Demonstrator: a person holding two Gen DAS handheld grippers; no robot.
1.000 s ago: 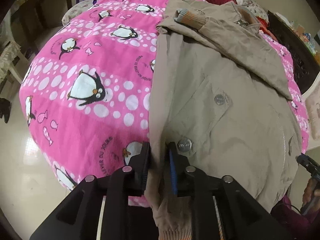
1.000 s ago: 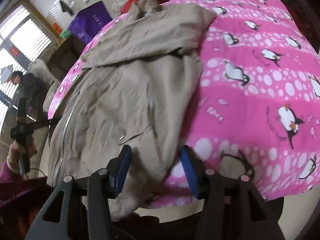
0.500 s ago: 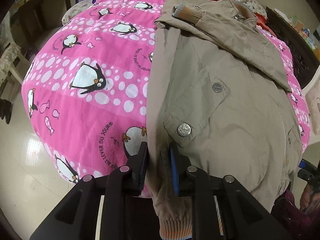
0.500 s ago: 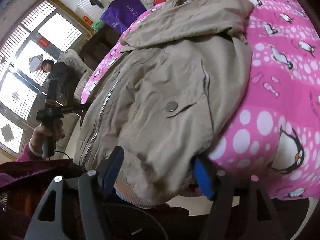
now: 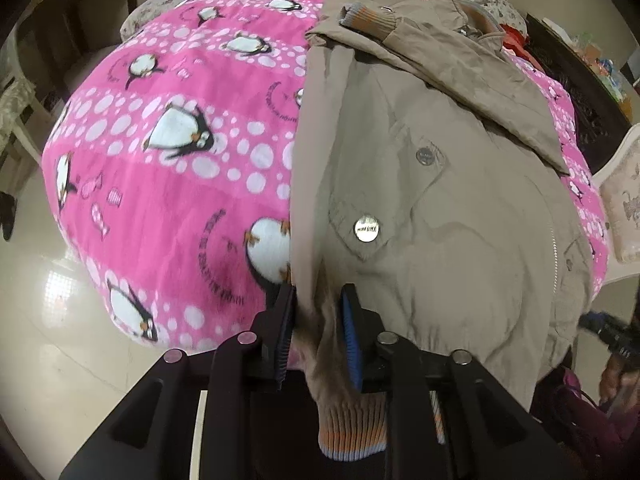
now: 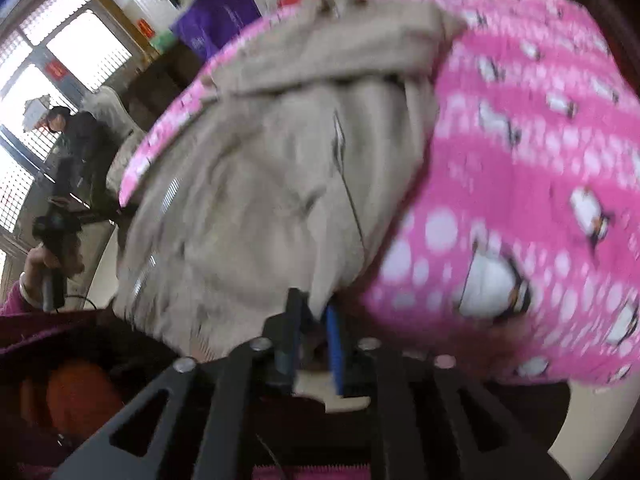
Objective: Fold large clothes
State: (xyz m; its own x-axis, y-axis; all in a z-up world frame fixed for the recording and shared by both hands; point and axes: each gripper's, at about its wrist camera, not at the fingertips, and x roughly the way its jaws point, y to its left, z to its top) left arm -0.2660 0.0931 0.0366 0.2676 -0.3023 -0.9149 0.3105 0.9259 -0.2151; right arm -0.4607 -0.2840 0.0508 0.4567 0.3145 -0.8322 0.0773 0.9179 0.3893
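Off to the left in the left wrist view, pale tiled floor point(image 5: 48, 320) lies open below the rounded edge of the pink fleece blanket printed with penguins and white dots point(image 5: 180, 184), and a broad stretch of that blanket is bare.

The khaki cotton jacket with metal snap buttons and ribbed striped cuffs point(image 5: 440, 208) lies flat on the blanket's right half. Its long axis runs from the hem near the grippers away to the collar at the far end, with a sleeve folded across the chest.

The left gripper point(image 5: 316, 328) has the hem's near-left corner bunched between its blue pads, the jaws easing apart.

In the blurred right wrist view, the right gripper point(image 6: 314, 336) is closing on the jacket's point(image 6: 280, 184) opposite hem corner, cloth between its jaws, bare pink blanket point(image 6: 540, 160) beyond to its right.
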